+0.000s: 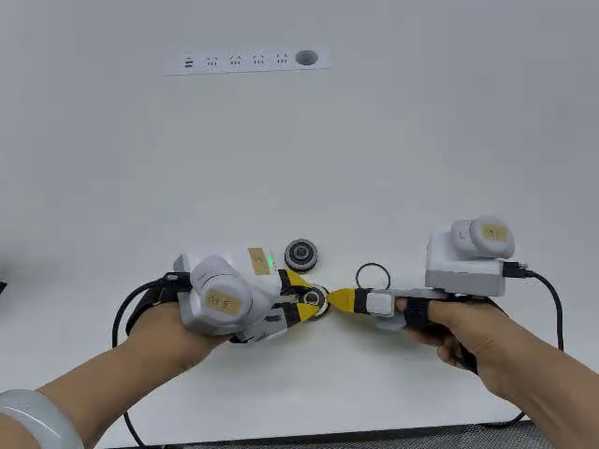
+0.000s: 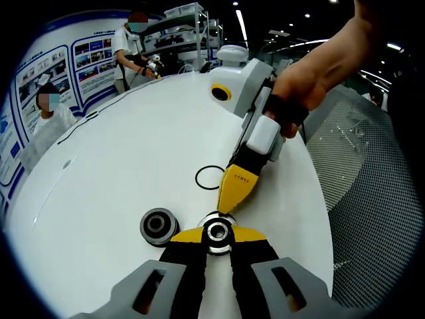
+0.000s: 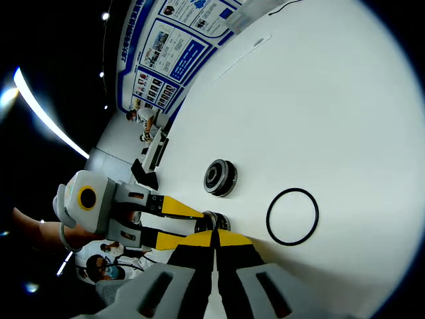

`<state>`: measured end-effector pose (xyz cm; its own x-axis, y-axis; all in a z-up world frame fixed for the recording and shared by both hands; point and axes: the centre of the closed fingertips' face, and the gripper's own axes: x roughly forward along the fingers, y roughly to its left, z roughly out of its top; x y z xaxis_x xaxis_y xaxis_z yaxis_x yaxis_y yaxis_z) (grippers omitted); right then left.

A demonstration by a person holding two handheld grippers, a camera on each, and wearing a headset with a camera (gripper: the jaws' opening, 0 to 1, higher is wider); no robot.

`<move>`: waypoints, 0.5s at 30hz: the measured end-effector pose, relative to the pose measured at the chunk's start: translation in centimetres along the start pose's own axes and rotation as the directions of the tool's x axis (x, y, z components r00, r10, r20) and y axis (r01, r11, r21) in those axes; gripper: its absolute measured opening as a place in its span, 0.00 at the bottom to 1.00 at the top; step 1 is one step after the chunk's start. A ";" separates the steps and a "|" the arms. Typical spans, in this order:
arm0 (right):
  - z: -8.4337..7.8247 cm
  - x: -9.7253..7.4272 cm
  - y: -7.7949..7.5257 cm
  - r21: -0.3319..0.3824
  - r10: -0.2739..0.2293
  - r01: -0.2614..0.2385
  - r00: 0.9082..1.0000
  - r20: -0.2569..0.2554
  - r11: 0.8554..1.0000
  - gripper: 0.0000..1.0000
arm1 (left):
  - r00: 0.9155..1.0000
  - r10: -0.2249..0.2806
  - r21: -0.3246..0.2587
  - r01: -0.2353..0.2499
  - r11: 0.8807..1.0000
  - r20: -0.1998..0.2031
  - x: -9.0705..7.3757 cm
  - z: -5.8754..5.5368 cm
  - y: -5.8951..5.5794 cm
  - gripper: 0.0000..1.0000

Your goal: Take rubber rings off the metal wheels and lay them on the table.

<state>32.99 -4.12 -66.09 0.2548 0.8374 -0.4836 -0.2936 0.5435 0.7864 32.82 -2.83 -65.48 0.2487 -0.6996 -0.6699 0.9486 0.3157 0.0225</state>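
In the head view, my left claw (image 1: pixel 304 296) is closed on a metal wheel (image 1: pixel 316 300) and holds it just over the white surface (image 1: pixel 393 168). My right claw (image 1: pixel 343 300) comes in from the other side, and its yellow tip touches that wheel. A loose rubber ring (image 1: pixel 372 276) lies flat on the surface just behind the right claw. A second wheel (image 1: pixel 301 253) lies near it, just behind the left claw. A white power strip (image 1: pixel 245 61) lies far back. In the left gripper view, my left claw (image 2: pixel 217 238) has its two yellow tips on each side of the metal wheel (image 2: pixel 218 230) and grips it. The right claw (image 2: pixel 234 191) points down at the top edge of the wheel and touches it. The second wheel (image 2: pixel 159 226) lies to the left, and the rubber ring (image 2: pixel 211 177) lies flat further back. In the right gripper view, my right claw (image 3: pixel 213 238) has its jaws pressed together, right at the metal wheel (image 3: pixel 218 219). I cannot tell if they pinch anything. The left claw (image 3: pixel 198 222) reaches in from the left. The second wheel (image 3: pixel 219 177) and the rubber ring (image 3: pixel 292 216) lie on the surface, apart from each other.
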 end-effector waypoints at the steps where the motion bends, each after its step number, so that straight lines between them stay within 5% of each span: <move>1: 0.0 0.0 0.0 0.003 -0.002 0.002 1.000 0.000 1.000 0.02 | 1.000 0.000 0.000 0.000 1.000 0.000 0.0 0.0 0.0 0.13; 15: 0.2 0.1 0.8 0.036 0.010 -0.010 1.000 -0.002 0.999 0.01 | 1.000 -0.003 0.000 0.003 1.000 -0.001 0.1 -0.2 0.2 0.13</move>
<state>32.97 -3.63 -65.49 0.2503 0.8431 -0.4760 -0.2626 0.5323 0.8048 32.94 -2.67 -65.69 0.2455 -0.6998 -0.6708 0.9493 0.3136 0.0204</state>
